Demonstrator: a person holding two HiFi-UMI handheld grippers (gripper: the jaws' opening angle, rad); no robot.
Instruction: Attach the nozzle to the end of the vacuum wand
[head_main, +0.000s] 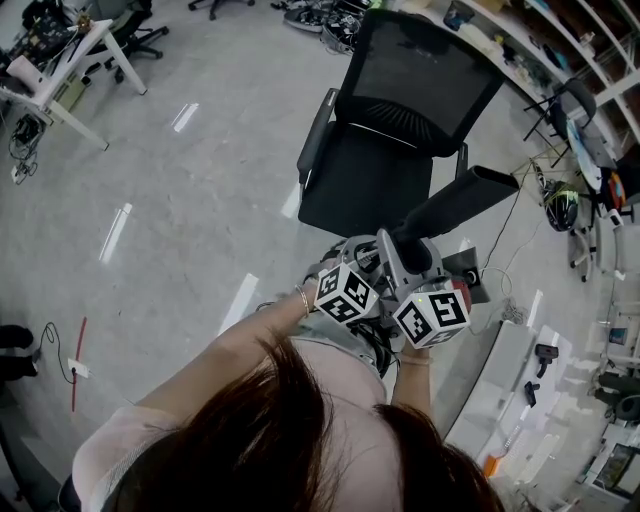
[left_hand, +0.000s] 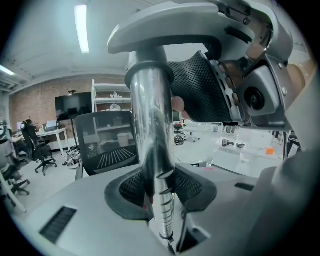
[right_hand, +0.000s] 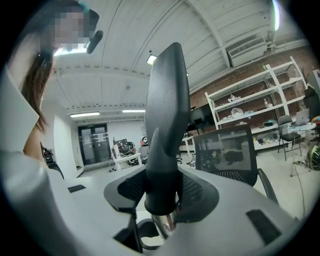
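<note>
In the left gripper view a chrome vacuum wand (left_hand: 152, 125) stands upright between the jaws of my left gripper (left_hand: 160, 187), which is shut on it. The black tapered nozzle (right_hand: 165, 125) is clamped in my right gripper (right_hand: 162, 192). Its collar sits over the chrome wand end (right_hand: 164, 225), which shows just beneath it. From the head view both grippers are pressed close together in front of the person: left gripper (head_main: 362, 262), right gripper (head_main: 415, 265). The nozzle (head_main: 455, 203) juts up and to the right from them. Where wand and nozzle meet is hidden there.
A black mesh office chair (head_main: 400, 120) stands directly ahead on the grey floor. Shelving (head_main: 560, 60) and cluttered benches (head_main: 520, 400) line the right side. A white desk (head_main: 60, 70) stands at the far left. A red cable (head_main: 77, 360) lies on the floor at left.
</note>
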